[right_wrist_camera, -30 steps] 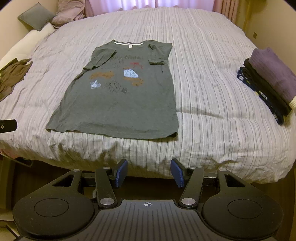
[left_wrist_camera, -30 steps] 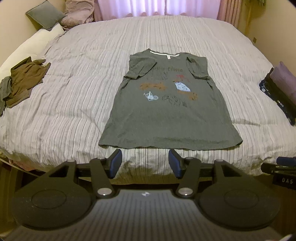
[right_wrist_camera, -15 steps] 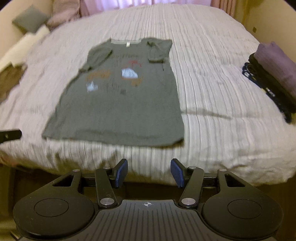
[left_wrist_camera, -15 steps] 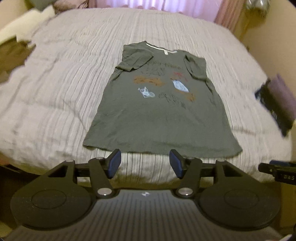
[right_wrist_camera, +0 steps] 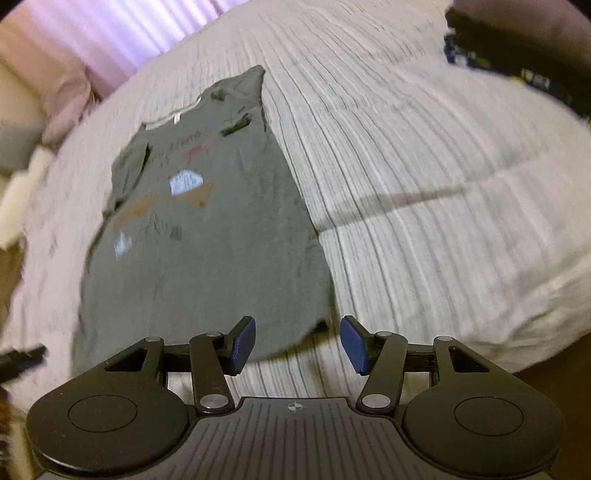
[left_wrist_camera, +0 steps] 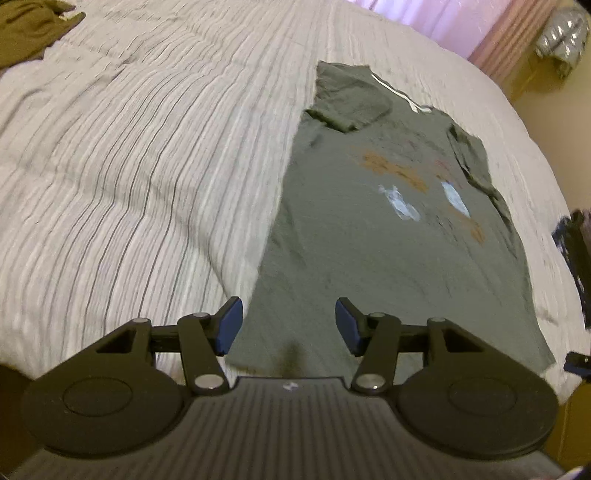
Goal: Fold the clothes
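A grey T-shirt (left_wrist_camera: pixel 369 229) with a printed front lies flat on the striped bed cover, both sleeves folded inward, hem toward me. It also shows in the right wrist view (right_wrist_camera: pixel 207 236). My left gripper (left_wrist_camera: pixel 289 328) is open and empty, just above the shirt's near left hem corner. My right gripper (right_wrist_camera: pixel 297 343) is open and empty, just above the shirt's near right hem corner.
The striped bed cover (left_wrist_camera: pixel 129 166) spreads wide around the shirt. A brown garment (left_wrist_camera: pixel 26 29) lies crumpled at the far left. A stack of folded dark clothes (right_wrist_camera: pixel 517 48) sits at the right edge of the bed. Pink curtains (right_wrist_camera: pixel 110 33) hang behind.
Both grippers have moved forward and down from beyond the bed's foot to the shirt's hem corners, left to the left corner, right to the right. Both stay open. The shirt has not moved.
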